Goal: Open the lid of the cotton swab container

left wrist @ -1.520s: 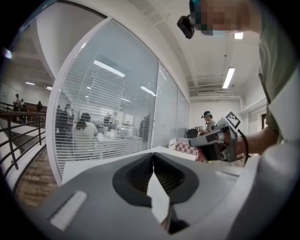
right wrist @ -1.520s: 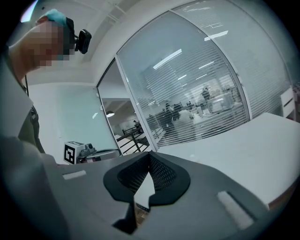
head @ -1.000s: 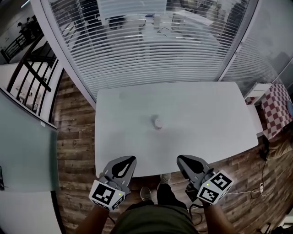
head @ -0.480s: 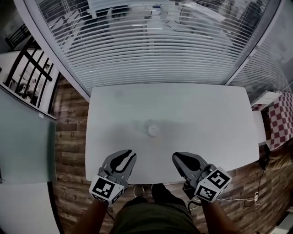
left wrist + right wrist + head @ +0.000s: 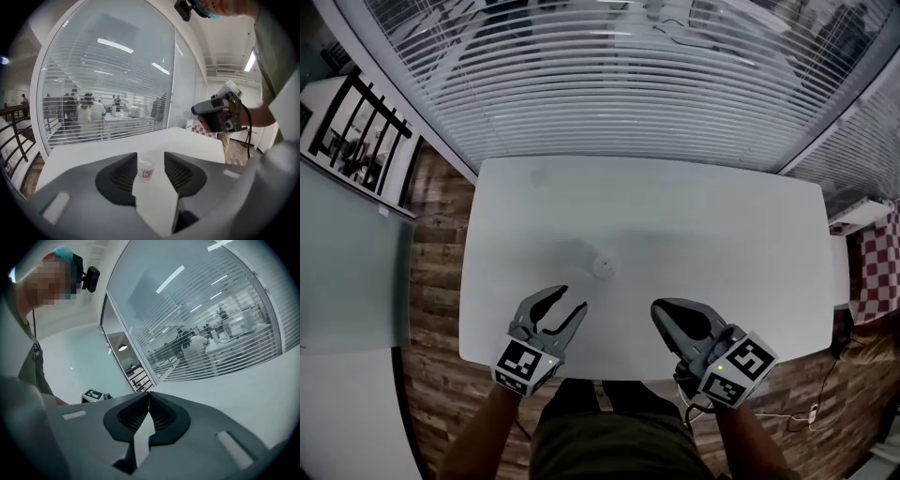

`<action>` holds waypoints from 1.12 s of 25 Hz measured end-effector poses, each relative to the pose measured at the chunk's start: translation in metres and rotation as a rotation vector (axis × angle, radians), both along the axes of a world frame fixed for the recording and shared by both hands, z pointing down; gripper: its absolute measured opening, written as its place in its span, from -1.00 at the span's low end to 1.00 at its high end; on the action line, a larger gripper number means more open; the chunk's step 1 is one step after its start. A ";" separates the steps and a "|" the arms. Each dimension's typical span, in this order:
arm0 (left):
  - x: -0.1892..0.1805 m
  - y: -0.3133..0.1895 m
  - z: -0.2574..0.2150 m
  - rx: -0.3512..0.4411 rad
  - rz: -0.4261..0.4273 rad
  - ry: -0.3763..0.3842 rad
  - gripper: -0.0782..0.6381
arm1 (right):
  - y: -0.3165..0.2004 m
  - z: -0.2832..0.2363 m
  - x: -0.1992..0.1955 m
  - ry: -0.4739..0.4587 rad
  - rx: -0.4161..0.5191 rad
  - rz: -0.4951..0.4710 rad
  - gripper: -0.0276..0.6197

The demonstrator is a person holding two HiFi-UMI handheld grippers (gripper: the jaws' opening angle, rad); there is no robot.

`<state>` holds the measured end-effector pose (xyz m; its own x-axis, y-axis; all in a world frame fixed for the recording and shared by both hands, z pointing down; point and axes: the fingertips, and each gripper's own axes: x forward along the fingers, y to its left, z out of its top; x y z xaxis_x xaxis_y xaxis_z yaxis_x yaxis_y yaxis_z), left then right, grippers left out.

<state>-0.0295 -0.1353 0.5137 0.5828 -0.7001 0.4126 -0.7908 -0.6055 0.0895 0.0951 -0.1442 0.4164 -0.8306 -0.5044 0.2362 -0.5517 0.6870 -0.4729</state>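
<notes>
Swab container on white table

Small round white plastic cotton swab container: reddish print on label. Rectangular table: plain white. Moulded plastic left gripper and right gripper: dark grey, black-and-white square-marker cubes. Plank floor: brown wood grain. Cloth: red-white check. Slatted blinds: white stripes.

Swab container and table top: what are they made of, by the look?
The cotton swab container looks like smooth whitish plastic, maybe translucent, with a reddish label. The table has a plain white, low-sheen top with no grain: probably laminate, not certain.
</notes>
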 end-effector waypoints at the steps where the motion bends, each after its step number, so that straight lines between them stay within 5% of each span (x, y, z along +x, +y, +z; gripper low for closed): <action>1: 0.002 -0.003 0.007 -0.005 0.004 -0.002 -0.33 | -0.002 0.004 0.000 0.002 -0.004 -0.004 -0.88; 18: 0.031 -0.046 0.115 -0.053 0.143 -0.134 0.07 | -0.009 0.048 0.000 0.027 -0.074 -0.023 -0.88; 28: 0.043 -0.066 0.132 -0.037 0.176 -0.176 0.08 | -0.006 0.061 0.001 0.036 -0.109 -0.015 -0.88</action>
